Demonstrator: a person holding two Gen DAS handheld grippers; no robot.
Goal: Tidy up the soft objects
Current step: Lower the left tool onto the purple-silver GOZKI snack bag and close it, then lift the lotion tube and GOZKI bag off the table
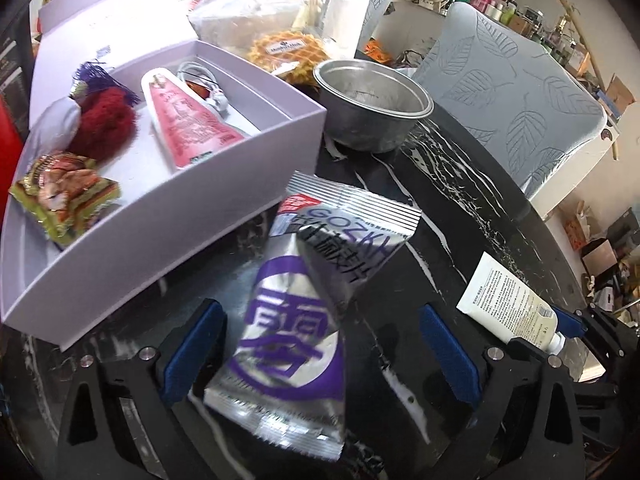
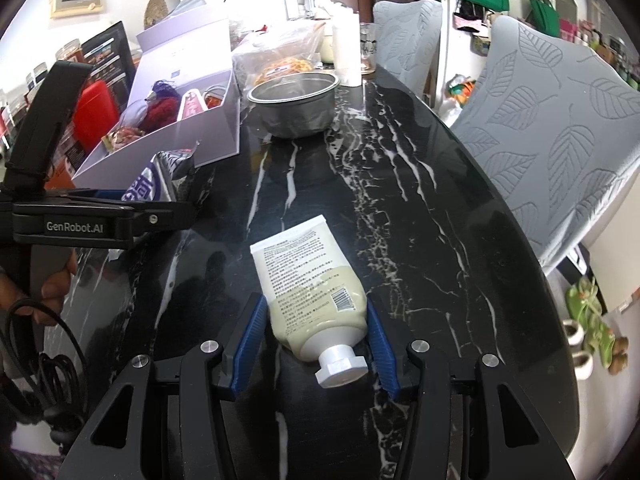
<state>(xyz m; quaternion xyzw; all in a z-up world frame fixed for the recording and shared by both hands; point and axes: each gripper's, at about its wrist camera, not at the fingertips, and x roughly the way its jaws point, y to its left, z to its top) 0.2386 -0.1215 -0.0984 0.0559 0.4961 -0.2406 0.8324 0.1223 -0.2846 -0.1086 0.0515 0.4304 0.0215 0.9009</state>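
A silver and purple snack packet (image 1: 304,304) lies on the black marble table between the wide-open blue pads of my left gripper (image 1: 320,356); neither pad touches it. The packet also shows in the right wrist view (image 2: 160,178), beside the left gripper's body. A cream tube (image 2: 310,292) with a white cap lies on the table between the pads of my right gripper (image 2: 316,344), which close around its lower end. The tube also shows in the left wrist view (image 1: 508,308). A lavender box (image 1: 192,216) holds a pink tube (image 1: 188,120), a red fuzzy ball (image 1: 106,120) and a snack pack (image 1: 66,196).
A metal pot (image 1: 372,108) stands behind the box, also in the right wrist view (image 2: 296,104). Bagged waffles (image 1: 288,54) lie behind it. Two grey leaf-pattern chairs (image 2: 560,128) stand along the table's right edge. A paper towel roll (image 2: 346,48) stands at the far end.
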